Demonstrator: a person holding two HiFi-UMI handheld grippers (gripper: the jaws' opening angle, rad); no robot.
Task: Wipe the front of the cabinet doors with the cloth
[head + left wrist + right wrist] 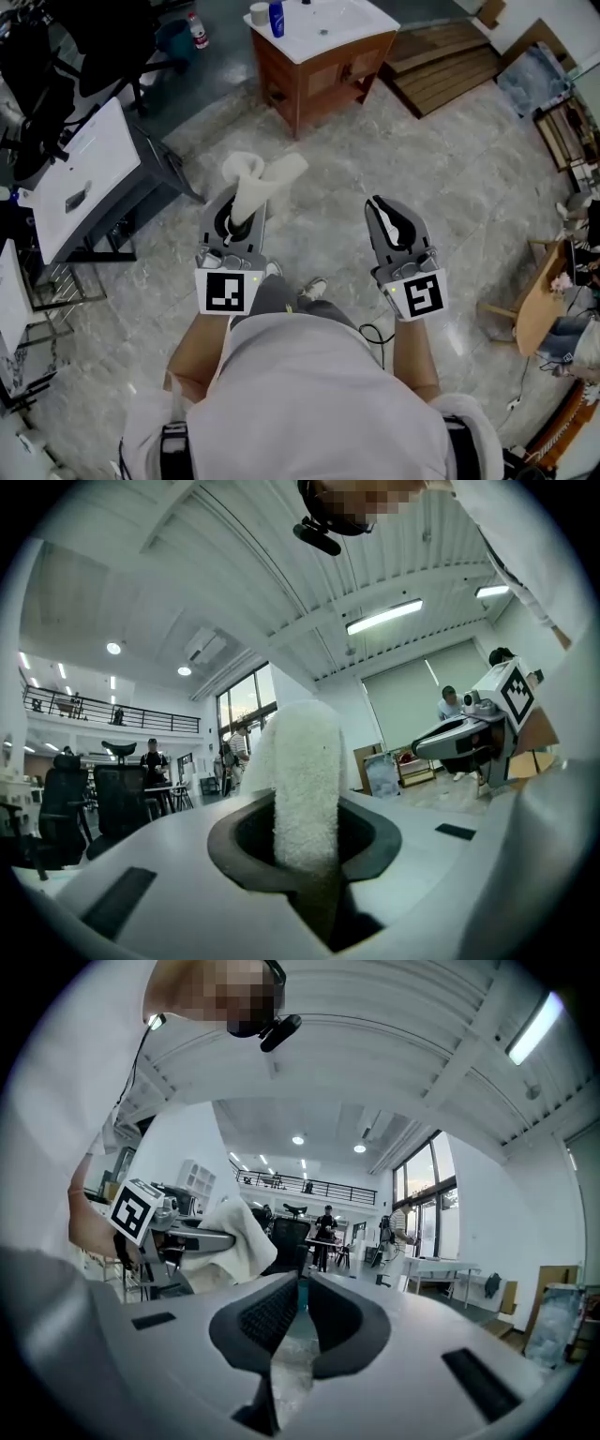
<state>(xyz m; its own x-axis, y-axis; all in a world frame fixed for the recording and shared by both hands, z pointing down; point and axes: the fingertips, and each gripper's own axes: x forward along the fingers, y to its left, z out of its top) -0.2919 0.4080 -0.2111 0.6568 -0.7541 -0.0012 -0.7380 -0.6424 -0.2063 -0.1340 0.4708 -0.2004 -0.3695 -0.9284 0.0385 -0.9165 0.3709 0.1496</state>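
A small wooden cabinet (pixel 323 77) with a white sink top stands on the floor some way ahead of me, its doors facing right and toward me. In the head view my left gripper (pixel 236 208) is shut on a white cloth (pixel 255 176) that sticks out past its jaws. The left gripper view shows the same cloth (pixel 305 780) upright, pinched between the jaws of that gripper (pixel 305 860). My right gripper (pixel 380 208) is held level with the left, jaws shut with nothing in them; in its own view the right gripper (pixel 298 1309) points into the room, with the cloth (pixel 234 1237) off to its left.
A blue bottle (pixel 277 19) and a white cup (pixel 259 13) stand on the sink top. Wooden planks (pixel 450 61) lie right of the cabinet. A white desk (pixel 84 178) and office chairs (pixel 94 47) stand at left, wooden furniture (pixel 539 300) at right. Marble floor (pixel 394 159) lies between.
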